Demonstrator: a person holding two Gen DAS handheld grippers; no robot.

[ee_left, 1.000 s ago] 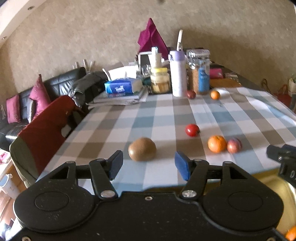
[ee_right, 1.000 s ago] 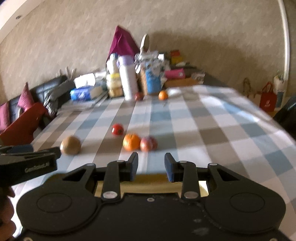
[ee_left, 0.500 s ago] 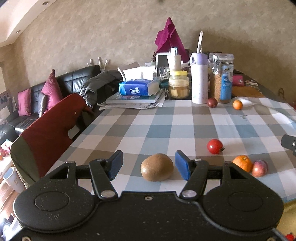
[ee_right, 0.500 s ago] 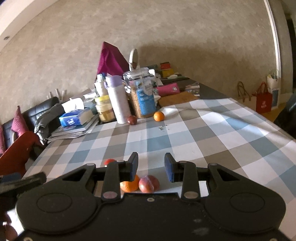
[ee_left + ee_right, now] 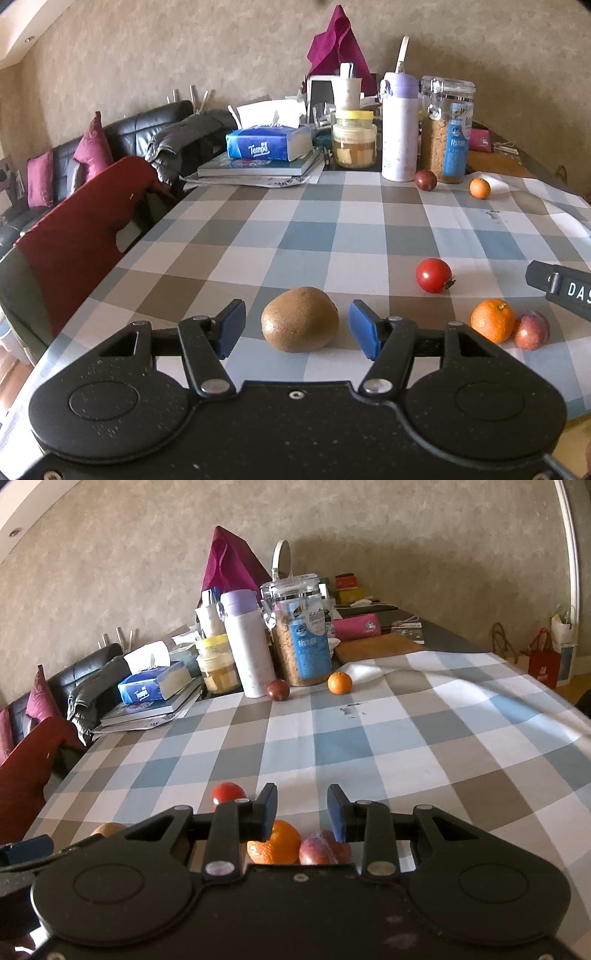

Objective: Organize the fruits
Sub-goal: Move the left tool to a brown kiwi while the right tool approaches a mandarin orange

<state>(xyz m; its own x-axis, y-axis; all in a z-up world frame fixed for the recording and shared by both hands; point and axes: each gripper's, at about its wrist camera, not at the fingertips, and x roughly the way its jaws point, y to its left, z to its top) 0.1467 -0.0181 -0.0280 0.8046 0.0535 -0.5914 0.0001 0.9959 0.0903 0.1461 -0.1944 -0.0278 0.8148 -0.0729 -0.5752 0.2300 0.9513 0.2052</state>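
Table point(image 5: 332, 236) w/ checked cloth: kiwi point(image 5: 300, 324) sits between left gripper point(image 5: 295, 328) jaws, open, pads not touching. It's round, so an off-centre squeeze rolls it away. Right gripper point(image 5: 302, 810) jaws closing on nothing; orange point(image 5: 275, 843) & plum point(image 5: 319, 849) touch, so a nudge scatters both.

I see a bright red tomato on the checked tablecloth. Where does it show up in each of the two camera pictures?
Left wrist view: the red tomato lies right of centre, beyond and to the right of the kiwi.
Right wrist view: the red tomato sits low and left of centre, partly hidden behind the right claw.
Shared landmark: the near orange, nearer the camera than the tomato in both.
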